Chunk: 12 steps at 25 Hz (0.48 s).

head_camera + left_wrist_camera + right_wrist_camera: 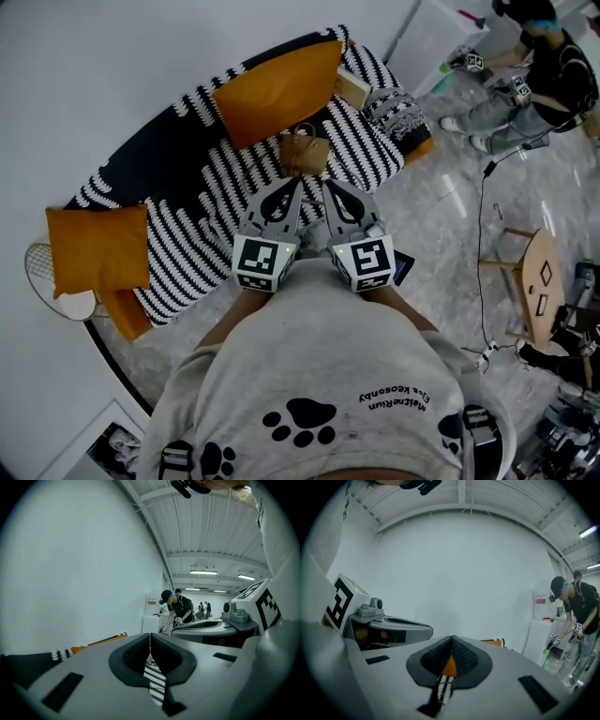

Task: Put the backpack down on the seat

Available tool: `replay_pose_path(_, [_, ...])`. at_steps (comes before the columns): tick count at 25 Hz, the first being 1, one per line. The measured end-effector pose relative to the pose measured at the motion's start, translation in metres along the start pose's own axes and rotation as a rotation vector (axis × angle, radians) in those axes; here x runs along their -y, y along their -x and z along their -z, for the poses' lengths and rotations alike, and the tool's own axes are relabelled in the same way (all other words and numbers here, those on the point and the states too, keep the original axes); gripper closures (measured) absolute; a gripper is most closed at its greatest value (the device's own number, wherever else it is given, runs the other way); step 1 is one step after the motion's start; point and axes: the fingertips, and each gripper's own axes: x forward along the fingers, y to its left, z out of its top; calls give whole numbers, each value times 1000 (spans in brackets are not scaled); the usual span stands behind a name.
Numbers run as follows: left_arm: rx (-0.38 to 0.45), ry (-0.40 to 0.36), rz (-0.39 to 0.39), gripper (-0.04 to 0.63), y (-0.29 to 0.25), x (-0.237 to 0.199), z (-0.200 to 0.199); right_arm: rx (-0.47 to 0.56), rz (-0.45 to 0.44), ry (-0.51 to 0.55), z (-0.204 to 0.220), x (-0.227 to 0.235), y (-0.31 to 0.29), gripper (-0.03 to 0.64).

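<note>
A small brown backpack sits upright on the sofa seat, which has a black-and-white striped cover, just below a big orange cushion. My left gripper and right gripper are held side by side close to my body, their tips a short way in front of the backpack and not touching it. Both are shut with nothing between the jaws. In the left gripper view the left gripper has its pads meeting over striped fabric. In the right gripper view the right gripper is closed the same way.
A second orange cushion lies at the sofa's left end, and a book and a patterned pillow at its right end. A racket leans by the wall. A wooden side table, a floor cable and a crouching person are to the right.
</note>
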Motion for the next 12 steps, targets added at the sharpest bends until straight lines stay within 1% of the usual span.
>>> replay_pose_path(7, [-6, 9, 12, 573, -1, 2, 5, -7, -3, -28, 1, -4, 2, 584])
replay_pose_path(12, [-18, 19, 11, 573, 0, -2, 14, -13, 3, -27, 10, -4, 2, 584])
